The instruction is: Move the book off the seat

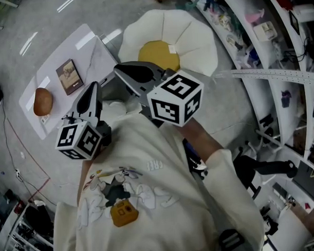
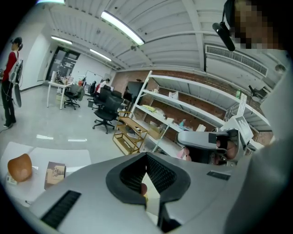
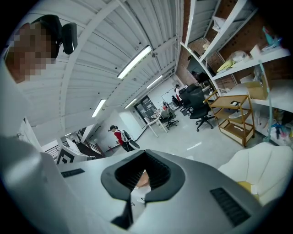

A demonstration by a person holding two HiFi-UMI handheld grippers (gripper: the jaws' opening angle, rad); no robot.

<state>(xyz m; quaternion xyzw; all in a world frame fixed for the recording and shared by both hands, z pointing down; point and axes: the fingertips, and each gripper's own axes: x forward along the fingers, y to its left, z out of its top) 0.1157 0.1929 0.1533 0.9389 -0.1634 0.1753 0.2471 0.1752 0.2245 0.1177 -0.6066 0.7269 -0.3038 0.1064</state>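
Both my left gripper (image 1: 95,86) and right gripper (image 1: 117,70) have ribbed jaws pressed together, empty, while the thin rectangular book (image 1: 69,76) lies flat on a glossy white board (image 1: 93,52).

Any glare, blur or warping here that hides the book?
Head view: sharp, even light; glare streaks on the white board miss the book. Left gripper view: heavy fisheye bending, bright ceiling strip, book small but clear at lower left. Right gripper view: same warping, dark corners, book out of frame.
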